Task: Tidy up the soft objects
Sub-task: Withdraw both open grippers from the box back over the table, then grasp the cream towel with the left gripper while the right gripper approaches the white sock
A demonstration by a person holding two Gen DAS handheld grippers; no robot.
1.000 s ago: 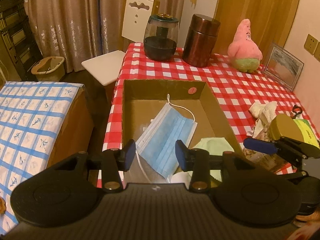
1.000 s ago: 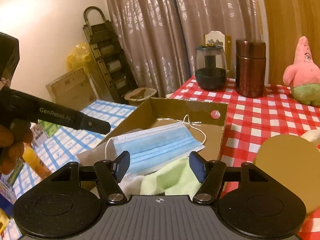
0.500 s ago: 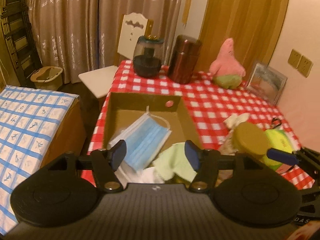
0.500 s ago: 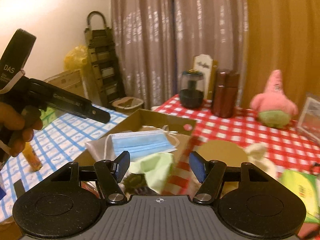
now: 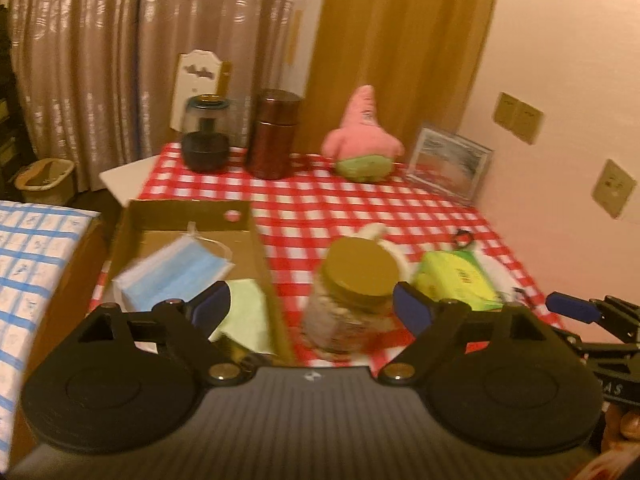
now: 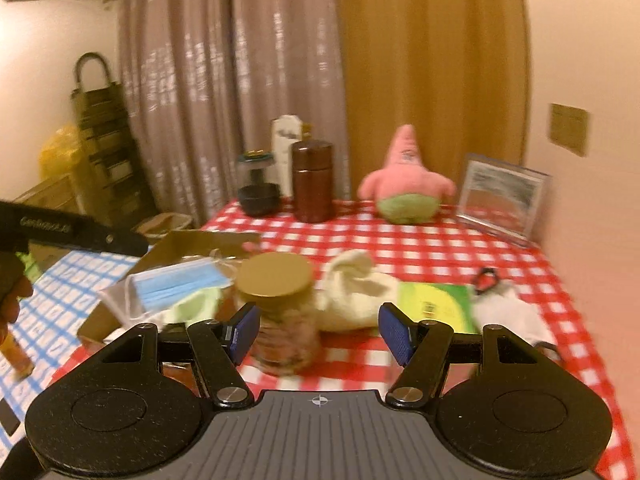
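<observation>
- Left gripper [image 5: 311, 307]: jaws opening, nothing between the pads; a second ago they stood much narrower over the blue face mask [image 5: 176, 274]. It has since drawn back and up from the cardboard box [image 5: 188, 211].
- Right gripper [image 6: 316, 328]: jaws apart and empty, width unchanged; it too has pulled away from the box and now faces the table's middle.
- Blue face mask: lies inside the cardboard box, ear loop trailing toward the far wall.
- Pale green cloth [image 5: 244, 316]: in the box's near corner, just beside the mask; partly hidden by the left gripper's finger.
- Cream cloth bundle [image 6: 356, 292]: loose on the red checked tablecloth [image 6: 420, 240], touching the gold-lidded jar [image 6: 276, 280] on its right.
- Pink starfish plush [image 6: 406, 178]: upright at the table's far edge, well apart from the box.
- White soft item [image 6: 508, 312]: near the right edge, beside the green packet [image 6: 436, 300]; too blurred to name.
- Judgement: mask and green cloth look delivered; the release appears complete. Remaining soft goods are the cream bundle, the plush and likely the white item. The bundle is nearest the right gripper, but the jar crowds it and could tip.
</observation>
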